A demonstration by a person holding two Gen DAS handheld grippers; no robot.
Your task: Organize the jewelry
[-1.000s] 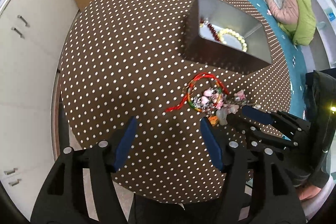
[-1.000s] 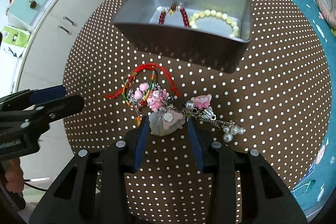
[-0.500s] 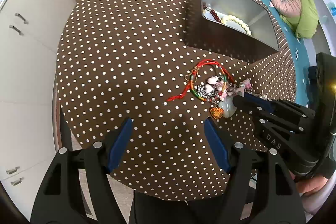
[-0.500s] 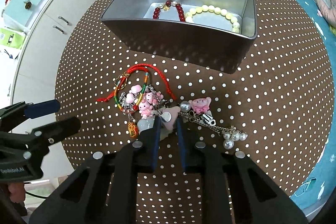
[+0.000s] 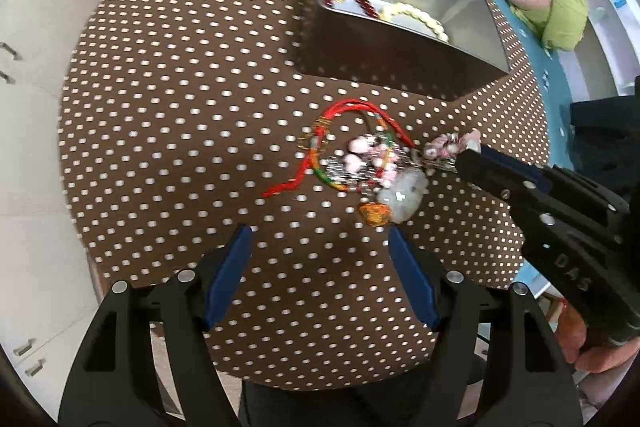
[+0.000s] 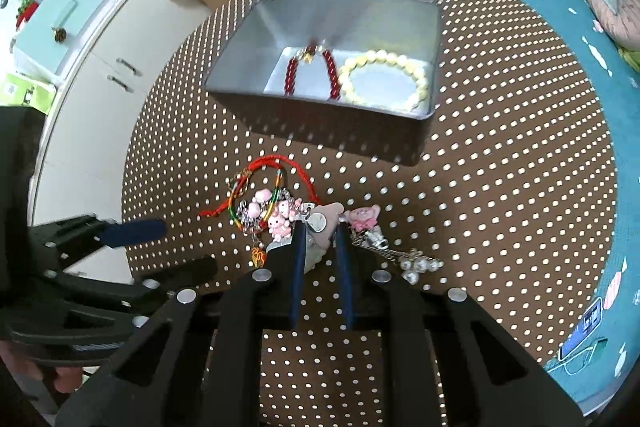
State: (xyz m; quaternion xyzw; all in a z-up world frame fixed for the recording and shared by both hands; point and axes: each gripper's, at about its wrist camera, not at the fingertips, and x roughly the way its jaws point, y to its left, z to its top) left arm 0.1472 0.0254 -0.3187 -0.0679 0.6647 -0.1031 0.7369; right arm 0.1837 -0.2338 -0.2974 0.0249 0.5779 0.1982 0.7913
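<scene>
Pale jade pendant (image 6: 318,227), half hidden, sits clenched in the right hand-held gripper (image 6: 320,239); left hand-held gripper (image 5: 320,247) gapes.

A round worktop (image 6: 500,155) carries a tin (image 6: 434,39) toward its far side. Two bracelets (image 6: 384,83) lie side by side in the tin. Nearer than the tin, a tangled heap of jewelry (image 6: 280,211) lies on the worktop, between the two tongs.

The pale pendant (image 6: 320,227) sits half hidden between the right gripper (image 6: 320,247) fingers — the left view is blurred.
</scene>
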